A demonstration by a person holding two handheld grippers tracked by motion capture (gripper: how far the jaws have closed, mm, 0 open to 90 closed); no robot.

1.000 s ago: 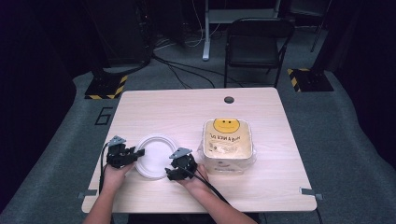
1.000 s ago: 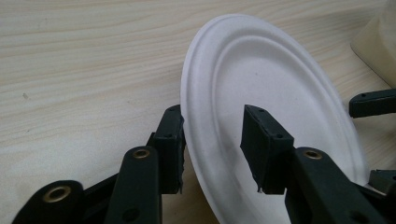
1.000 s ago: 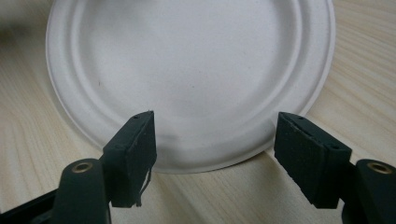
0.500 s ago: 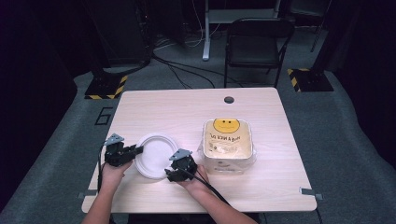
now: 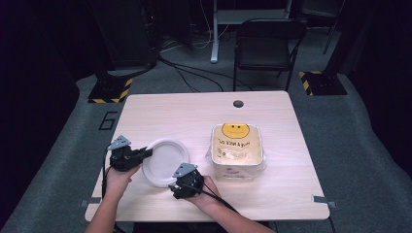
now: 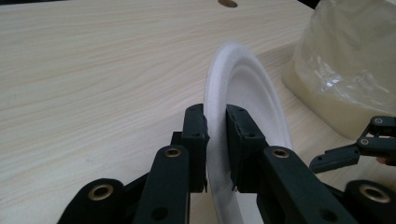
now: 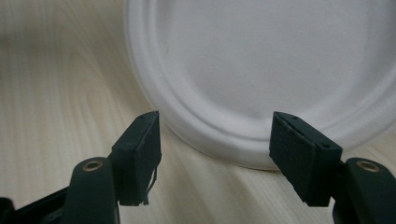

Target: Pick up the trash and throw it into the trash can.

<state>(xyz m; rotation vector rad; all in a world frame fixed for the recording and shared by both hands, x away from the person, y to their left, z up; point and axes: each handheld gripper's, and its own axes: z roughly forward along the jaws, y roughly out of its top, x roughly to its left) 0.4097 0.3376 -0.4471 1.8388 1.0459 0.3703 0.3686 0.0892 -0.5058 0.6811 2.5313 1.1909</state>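
White and round, a paper plate (image 5: 165, 161) lies on the pale wood tabletop (image 5: 194, 116), just to the left of a clear plastic bag (image 5: 237, 151) that wraps a cream-coloured box. That bag carries a yellow smiley face at its far end, with a few lines of dark print below it; the letters are too small and turned the wrong way to read.

At the plate's left rim, the left claw (image 6: 215, 140) is clenched on the plate, one black jaw on each face of the rim, and the plate stands on edge in the left gripper view, with the bag beyond it. The person's left hand (image 5: 115, 177) holds this tool from below.

Off the plate's near edge, the right claw (image 7: 215, 140) is released: its jaws stand wide apart, just short of the rim, touching nothing. The right hand (image 5: 206, 191) grips it, a cable trailing back along the forearm.

Beyond the tabletop from the plate, a black folding chair (image 5: 266, 46) stands on grey carpet.
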